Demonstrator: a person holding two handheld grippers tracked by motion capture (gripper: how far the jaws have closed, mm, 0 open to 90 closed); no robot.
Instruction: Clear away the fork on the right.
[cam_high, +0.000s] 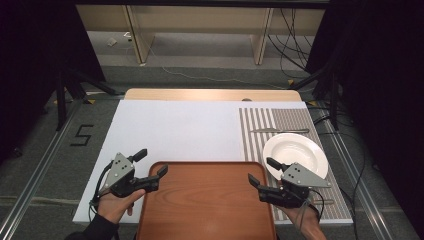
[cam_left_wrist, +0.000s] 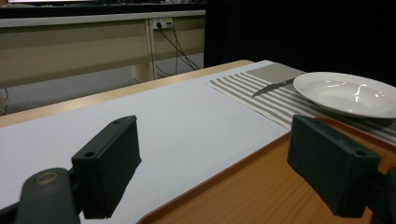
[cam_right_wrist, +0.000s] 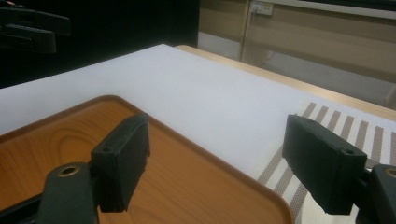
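Both grippers, left gripper (cam_high: 153, 163) and right gripper (cam_high: 261, 172), hang released beside the brown wooden tray (cam_high: 206, 200); each should pinch one tray edge evenly.

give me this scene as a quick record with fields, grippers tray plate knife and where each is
surface: white table cover, striped placemat at its right
tray: wooden tray at the near edge, nothing on it
plate: white plate on the placemat, right of the tray, bare
knife: knife flat on the placemat beyond the plate
left gripper: left gripper open, holding nothing, jaws straddling the tray's far left corner
right gripper: right gripper open, holding nothing, jaws straddling the tray's far right corner
contact: cannot tell whether either gripper touches the tray
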